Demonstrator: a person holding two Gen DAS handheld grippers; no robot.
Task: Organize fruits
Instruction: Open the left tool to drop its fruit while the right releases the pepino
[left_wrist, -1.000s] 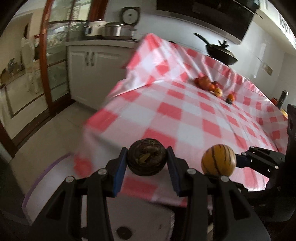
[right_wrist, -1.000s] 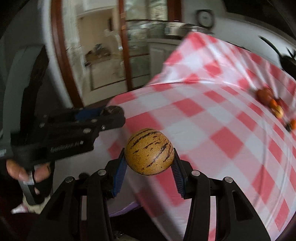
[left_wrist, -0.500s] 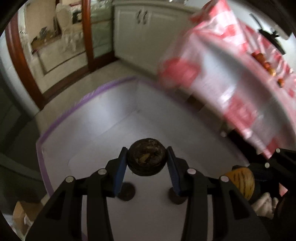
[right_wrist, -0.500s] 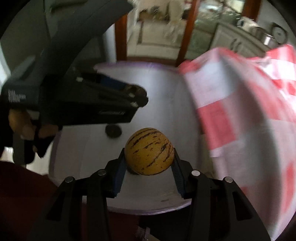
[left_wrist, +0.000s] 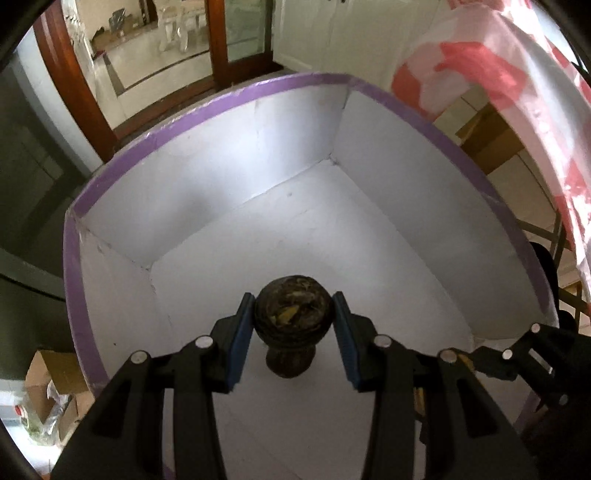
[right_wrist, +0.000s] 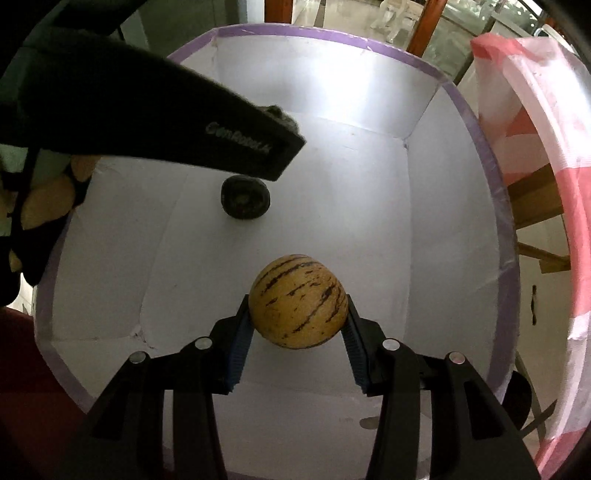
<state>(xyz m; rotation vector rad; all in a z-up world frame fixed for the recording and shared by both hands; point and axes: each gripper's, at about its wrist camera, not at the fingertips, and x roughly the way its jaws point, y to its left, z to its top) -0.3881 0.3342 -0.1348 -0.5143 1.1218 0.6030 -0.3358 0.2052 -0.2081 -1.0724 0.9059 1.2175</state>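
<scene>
A white box with a purple rim (left_wrist: 207, 110) fills both views, and both grippers hang inside it, pointing steeply down. My left gripper (left_wrist: 293, 301) is shut on a dark brown round fruit (left_wrist: 293, 314). Straight below it, a second dark fruit (left_wrist: 290, 363) lies on the box floor. That resting fruit (right_wrist: 245, 197) also shows in the right wrist view, under the left gripper's black body (right_wrist: 221, 129). My right gripper (right_wrist: 297, 306) is shut on a yellow fruit with dark stripes (right_wrist: 297, 301), above the white box floor (right_wrist: 351, 221).
The red-and-white checked tablecloth (left_wrist: 498, 74) hangs down just right of the box (right_wrist: 535, 166). Cardboard boxes (left_wrist: 48, 384) sit on the floor at lower left. A wooden door frame (left_wrist: 74, 92) stands behind. A hand (right_wrist: 48, 199) grips the left tool.
Both grippers swung off the table edge and sank, tilting down into the white box. Each kept its fruit. The box walls now surround both.
</scene>
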